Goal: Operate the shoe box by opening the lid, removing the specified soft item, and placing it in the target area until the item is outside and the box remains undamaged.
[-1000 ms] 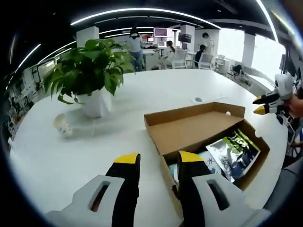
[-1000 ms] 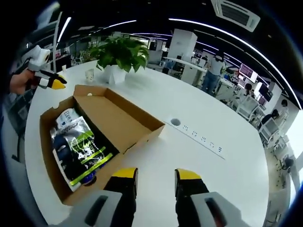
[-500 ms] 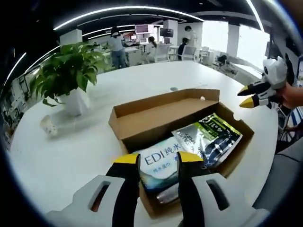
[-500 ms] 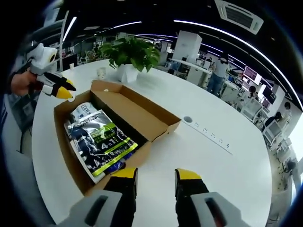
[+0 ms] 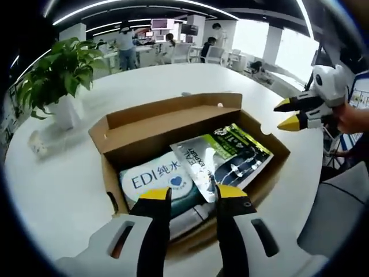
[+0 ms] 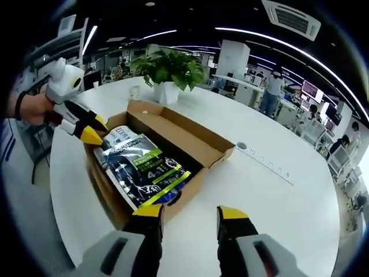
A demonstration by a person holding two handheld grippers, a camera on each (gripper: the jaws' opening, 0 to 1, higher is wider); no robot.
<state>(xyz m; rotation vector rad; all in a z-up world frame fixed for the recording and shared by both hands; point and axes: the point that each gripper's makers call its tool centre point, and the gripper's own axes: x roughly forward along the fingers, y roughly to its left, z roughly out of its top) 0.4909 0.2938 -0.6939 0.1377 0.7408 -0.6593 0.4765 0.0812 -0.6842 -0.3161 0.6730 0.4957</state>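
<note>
Shoe box (image 5: 173, 124) open on white table (image 6: 271, 196), office behind.

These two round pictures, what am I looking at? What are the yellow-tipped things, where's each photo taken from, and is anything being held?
A person holds a two-jaw tool in each hand, each carrying its own fisheye camera. In the left gripper view, the left gripper hangs open just above an open cardboard shoe box on a white table. Inside lie a white soft pack and a glossy dark pouch. The right gripper, seen in the right gripper view, is open on the box's other side. Neither holds anything. A potted plant stands beyond.
</note>
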